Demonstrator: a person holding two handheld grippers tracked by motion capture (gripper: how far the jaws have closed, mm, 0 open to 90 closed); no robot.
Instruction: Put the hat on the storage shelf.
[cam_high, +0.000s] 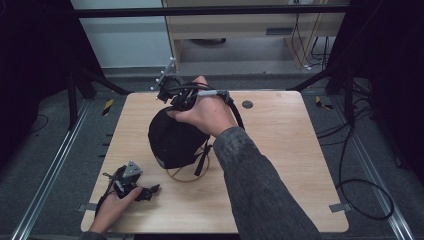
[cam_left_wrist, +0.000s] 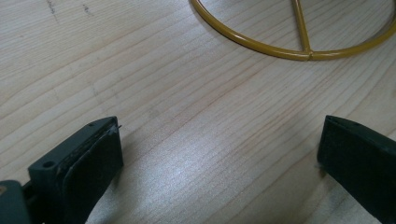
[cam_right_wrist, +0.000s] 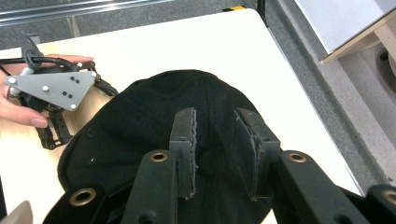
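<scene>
Right tool (cam_right_wrist: 215, 154): jaws are set narrowly apart over the crown of the black cap (cam_right_wrist: 154, 121); whether fabric is pinched cannot be told.
Cap position: draped on the yellow wire stand (cam_high: 189, 175), mid-tabletop (cam_high: 280, 150).
Risk: the cap could be dragged off, or the stand tipped, by a snagged pull.
Left tool (cam_left_wrist: 219, 154): held wide open, nothing gripped, low over bare tabletop.

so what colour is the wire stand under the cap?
Yellow wire stand, clearest in the left gripper view.

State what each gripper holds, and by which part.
Left gripper: nothing, jaws open. Right gripper: narrow jaws at crown of black fabric cap; grip cannot be told.
</scene>
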